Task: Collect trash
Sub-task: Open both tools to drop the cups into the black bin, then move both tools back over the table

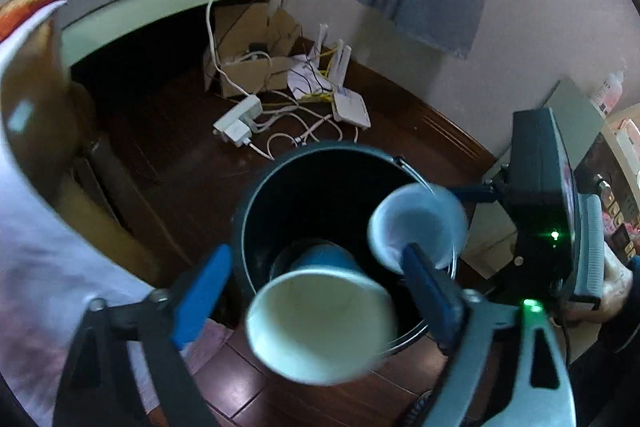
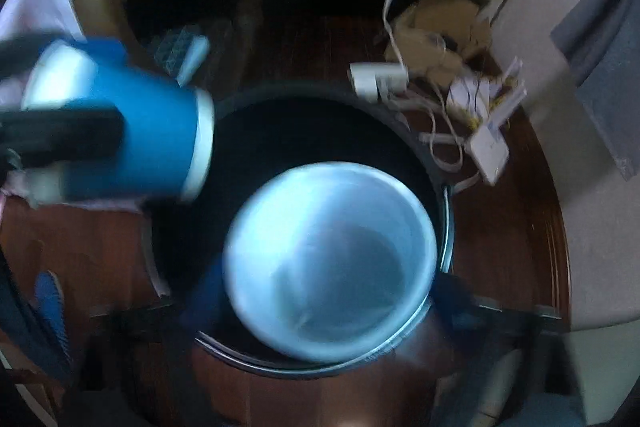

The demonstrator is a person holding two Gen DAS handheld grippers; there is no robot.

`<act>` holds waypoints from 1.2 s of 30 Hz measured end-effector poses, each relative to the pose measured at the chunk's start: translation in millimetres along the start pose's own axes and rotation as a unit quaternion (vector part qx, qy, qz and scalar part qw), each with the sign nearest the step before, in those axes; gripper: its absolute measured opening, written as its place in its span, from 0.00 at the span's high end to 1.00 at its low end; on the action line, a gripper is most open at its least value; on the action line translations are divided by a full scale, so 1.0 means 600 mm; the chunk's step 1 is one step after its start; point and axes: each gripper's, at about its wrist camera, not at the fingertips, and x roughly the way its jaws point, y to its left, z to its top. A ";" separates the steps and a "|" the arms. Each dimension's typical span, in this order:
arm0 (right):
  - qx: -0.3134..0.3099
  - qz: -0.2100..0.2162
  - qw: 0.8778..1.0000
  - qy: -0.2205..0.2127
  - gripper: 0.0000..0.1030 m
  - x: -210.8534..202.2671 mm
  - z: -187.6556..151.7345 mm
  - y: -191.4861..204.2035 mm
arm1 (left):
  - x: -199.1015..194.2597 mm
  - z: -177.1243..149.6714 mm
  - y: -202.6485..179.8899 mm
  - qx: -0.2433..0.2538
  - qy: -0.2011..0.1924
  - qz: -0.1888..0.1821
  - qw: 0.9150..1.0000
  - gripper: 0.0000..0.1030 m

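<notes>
Two blue paper cups sit between spread jaws above the dark trash bin (image 1: 256, 211): one (image 1: 320, 323) in the left gripper (image 1: 316, 291), another (image 2: 332, 267) in the right gripper (image 2: 320, 303), toward three o'clock.

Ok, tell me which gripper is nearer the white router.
Right. The right gripper is over the bin's side towards the router; the left gripper is across the bin, farther off.

Both tongs (image 1: 308, 291) (image 2: 320, 303) spread wide, downward-tilted
</notes>
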 end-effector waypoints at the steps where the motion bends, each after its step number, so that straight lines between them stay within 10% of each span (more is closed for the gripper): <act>1: 0.006 -0.003 1.000 0.001 0.00 0.001 -0.001 -0.007 | -0.001 -0.003 -0.003 0.001 -0.002 0.010 1.000 0.04; 25: 0.036 -0.044 0.995 -0.077 0.00 -0.198 0.025 0.042 | -0.178 -0.031 0.015 -0.038 -0.119 0.082 0.989 0.01; 36: 0.018 -0.022 0.988 -0.149 0.00 -0.293 0.087 0.139 | -0.291 -0.061 0.086 -0.081 -0.172 0.149 0.970 0.01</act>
